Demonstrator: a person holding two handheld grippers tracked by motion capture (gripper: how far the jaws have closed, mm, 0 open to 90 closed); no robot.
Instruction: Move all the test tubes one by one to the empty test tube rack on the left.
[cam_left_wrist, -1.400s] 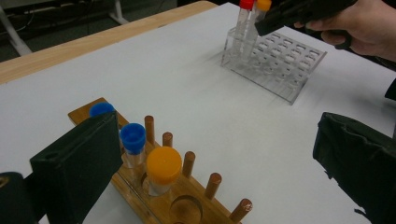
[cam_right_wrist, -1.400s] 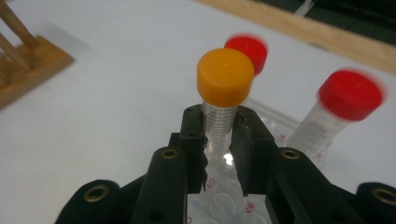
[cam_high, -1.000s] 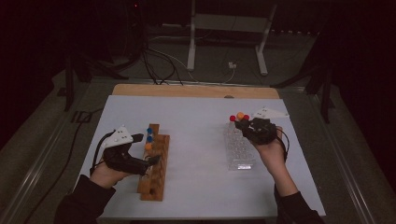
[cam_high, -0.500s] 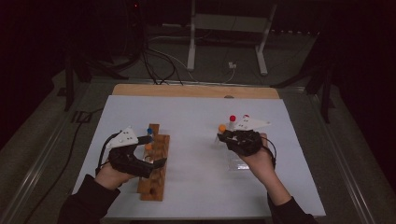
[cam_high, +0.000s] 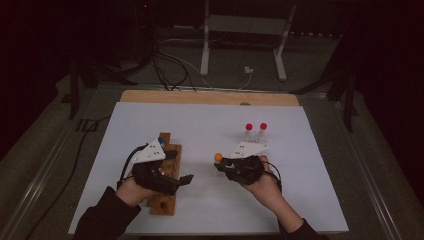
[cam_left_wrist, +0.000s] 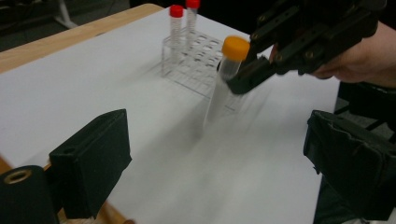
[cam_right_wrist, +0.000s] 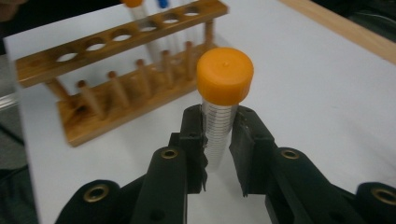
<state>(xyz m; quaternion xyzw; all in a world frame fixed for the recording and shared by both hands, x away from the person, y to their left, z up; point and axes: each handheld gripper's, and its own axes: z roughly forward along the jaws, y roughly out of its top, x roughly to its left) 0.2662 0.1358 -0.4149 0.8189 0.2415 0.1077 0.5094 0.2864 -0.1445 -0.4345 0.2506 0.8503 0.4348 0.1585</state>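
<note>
Broadly, the white-covered worktop (cam_high: 210, 125) with its bare wooden strip along the far edge takes up most of the high view, and everything else sits on or over it. At about eight o'clock from the worktop's middle lies the brown wooden tube rack (cam_high: 167, 175), a long frame with a row of round holes on top and pegs along its base; in the right gripper view it stands at ten o'clock (cam_right_wrist: 116, 70) with a blue-capped and an orange-capped tube at its far end. At about two o'clock from the middle stands the clear plastic tube rack (cam_left_wrist: 196, 63), a see-through grid bearing two red-capped clear tubes (cam_high: 255, 132) upright at its far end.

The left gripper (cam_high: 182, 181), black with a grey three-cornered plate on top, is held over the wooden rack's near half, pointing toward three o'clock. Its fingers (cam_left_wrist: 91, 158) stand wide apart with nothing between them, and they have just been closing a little. The right gripper (cam_high: 222, 164), also black with a grey plate, hangs over the worktop at about four o'clock from the middle, well apart from the left one and just near of the clear rack. Its fingers (cam_right_wrist: 194, 140) are clamped on the orange-capped clear graduated tube (cam_right_wrist: 223, 107), gripping it just below the cap. The tube is held clear of both racks, roughly between them, its body slanting down toward the worktop in the left gripper view (cam_left_wrist: 224, 79).
</note>
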